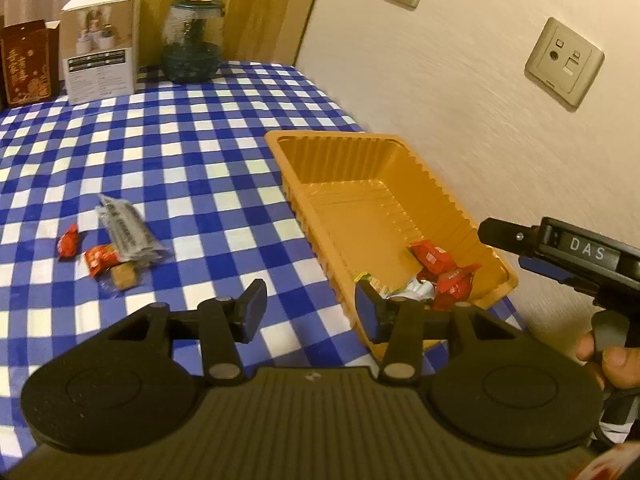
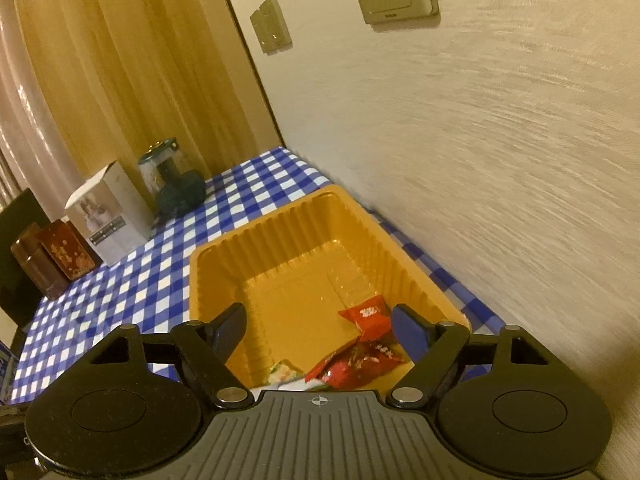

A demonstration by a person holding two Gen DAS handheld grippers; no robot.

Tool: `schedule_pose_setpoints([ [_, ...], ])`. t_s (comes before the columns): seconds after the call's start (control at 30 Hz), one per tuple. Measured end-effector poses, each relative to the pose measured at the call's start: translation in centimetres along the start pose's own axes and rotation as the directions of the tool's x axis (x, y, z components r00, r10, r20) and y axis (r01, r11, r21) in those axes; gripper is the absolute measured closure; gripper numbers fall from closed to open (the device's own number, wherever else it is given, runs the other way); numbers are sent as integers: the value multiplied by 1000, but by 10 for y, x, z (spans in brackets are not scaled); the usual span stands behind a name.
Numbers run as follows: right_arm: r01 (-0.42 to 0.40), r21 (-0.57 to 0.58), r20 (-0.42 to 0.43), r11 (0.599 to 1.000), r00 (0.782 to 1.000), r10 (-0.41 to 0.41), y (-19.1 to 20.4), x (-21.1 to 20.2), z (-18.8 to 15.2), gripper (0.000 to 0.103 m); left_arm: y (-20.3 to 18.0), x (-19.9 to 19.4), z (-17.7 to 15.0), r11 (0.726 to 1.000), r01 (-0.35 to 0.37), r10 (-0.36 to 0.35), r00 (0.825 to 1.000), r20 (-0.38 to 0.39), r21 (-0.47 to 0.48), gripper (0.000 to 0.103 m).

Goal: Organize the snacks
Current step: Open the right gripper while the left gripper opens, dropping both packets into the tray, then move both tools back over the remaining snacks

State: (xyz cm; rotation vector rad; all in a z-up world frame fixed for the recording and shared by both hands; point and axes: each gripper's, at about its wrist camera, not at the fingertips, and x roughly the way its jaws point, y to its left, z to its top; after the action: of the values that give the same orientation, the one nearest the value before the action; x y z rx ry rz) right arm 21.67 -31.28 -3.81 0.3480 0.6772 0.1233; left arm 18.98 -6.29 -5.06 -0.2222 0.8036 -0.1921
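An orange plastic tray (image 1: 360,148) sits on the blue checked tablecloth by the wall; it also shows in the right wrist view (image 2: 304,216). Red wrapped snacks (image 1: 436,260) (image 2: 368,314) and a green-edged packet (image 2: 285,372) lie in its near end. On the cloth to the left lie a grey packet (image 1: 126,232), two red candies (image 1: 68,242) (image 1: 100,260) and a tan biscuit (image 1: 123,276). My left gripper (image 1: 310,308) is open and empty at the tray's near left edge. My right gripper (image 2: 320,334) is open and empty above the tray's near end; its body shows in the left wrist view (image 1: 560,252).
At the table's back stand a white box (image 1: 100,48), a glass jar (image 1: 192,40) and a dark red box (image 1: 28,64). A wall with socket plates (image 1: 564,62) runs along the tray's right side. A curtain hangs behind the table.
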Motion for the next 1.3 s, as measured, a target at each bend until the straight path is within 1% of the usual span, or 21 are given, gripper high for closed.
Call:
schedule_pose_setpoints([
  [0.1, 0, -13, 0, 1000, 1000, 0, 8, -10, -4, 24, 4, -10, -4, 1000, -8, 8, 1000, 1, -11, 56],
  [0.13, -3, -17, -1, 1000, 1000, 3, 11, -13, -6, 24, 6, -14, -6, 1000, -11, 11, 1000, 2, -16, 54],
  [0.3, -16, -23, -6, 1000, 1000, 16, 26, -31, -16, 24, 15, -37, -15, 999, -24, 24, 1000, 10, -38, 50],
  [0.5, -32, -34, -24, 999, 999, 31, 46, -48, -33, 24, 28, -67, -26, 998, -44, 45, 999, 27, -54, 44],
  [0.6, -40, -50, -33, 998, 999, 38, 57, -56, -42, 24, 36, -81, -31, 997, -54, 56, 998, 35, -63, 40],
  [0.63, -40, -55, -35, 998, 999, 39, 60, -59, -45, 24, 38, -85, -33, 996, -58, 61, 997, 39, -65, 37],
  [0.73, -47, -73, -44, 996, 998, 44, 69, -67, -53, 24, 46, -99, -37, 994, -74, 78, 996, 46, -74, 36],
  [0.83, -51, -96, -49, 994, 998, 47, 79, -73, -60, 24, 52, -111, -41, 993, -83, 87, 995, 53, -79, 33],
  [0.9, -58, -106, -53, 993, 997, 52, 84, -77, -65, 24, 55, -117, -45, 993, -92, 96, 994, 54, -80, 31],
  [0.97, -63, -114, -57, 992, 997, 57, 90, -80, -69, 24, 60, -122, -49, 992, -98, 103, 993, 54, -84, 26],
  [1.1, -81, -129, -72, 988, 995, 73, 99, -82, -78, 24, 71, -133, -56, 988, -117, 123, 991, 55, -98, 24],
  [1.3, -111, -161, -90, 981, 991, 97, 115, -82, -86, 24, 90, -144, -60, 979, -149, 158, 985, 64, -136, 17],
])
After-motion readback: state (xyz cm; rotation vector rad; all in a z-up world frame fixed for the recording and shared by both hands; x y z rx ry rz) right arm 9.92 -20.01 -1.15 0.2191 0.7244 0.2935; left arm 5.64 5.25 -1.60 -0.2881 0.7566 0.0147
